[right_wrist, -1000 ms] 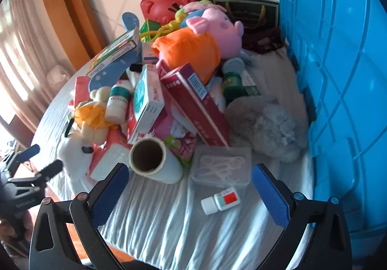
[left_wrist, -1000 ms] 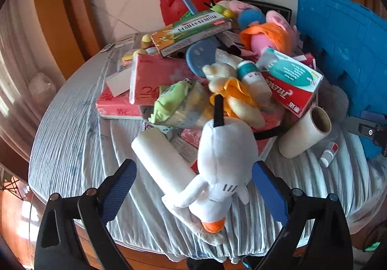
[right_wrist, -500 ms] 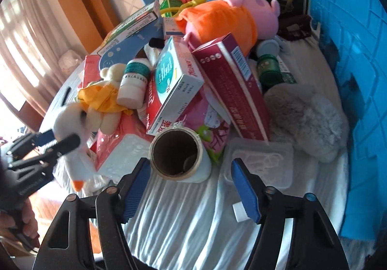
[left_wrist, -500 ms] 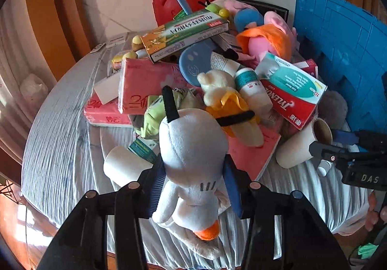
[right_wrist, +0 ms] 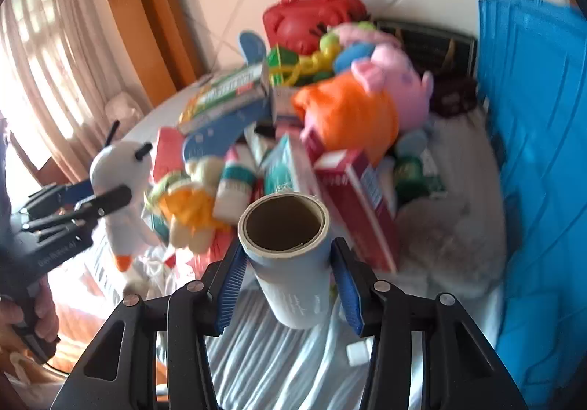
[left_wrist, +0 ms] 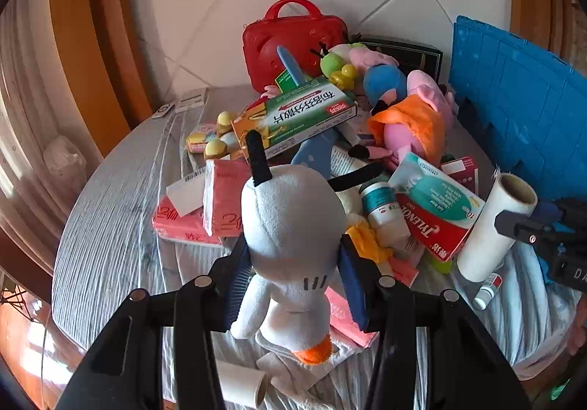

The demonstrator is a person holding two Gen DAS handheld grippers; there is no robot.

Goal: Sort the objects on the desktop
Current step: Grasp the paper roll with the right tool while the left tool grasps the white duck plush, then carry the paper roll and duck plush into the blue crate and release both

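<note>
My left gripper (left_wrist: 293, 285) is shut on a white plush toy (left_wrist: 293, 226) with black antennae and an orange foot, held above the table's near edge. It also shows at the left of the right wrist view (right_wrist: 121, 186). My right gripper (right_wrist: 288, 285) is shut on a white roll with a cardboard core (right_wrist: 290, 256), lifted off the cloth. The roll also shows at the right of the left wrist view (left_wrist: 491, 226). A pile of boxes, bottles and plush toys (left_wrist: 348, 138) covers the middle of the round table (left_wrist: 110, 219).
A blue crate (right_wrist: 535, 153) stands along the right side. A red case (left_wrist: 293, 39) stands at the back by the tiled wall. A grey furry item (right_wrist: 447, 237) lies by the crate. A small bottle (left_wrist: 486, 290) and another white roll (left_wrist: 238, 384) lie near the front edge.
My left gripper closed on the white plush toy and raised it. My right gripper moved in, closed on the white roll and lifted it off the cloth.
</note>
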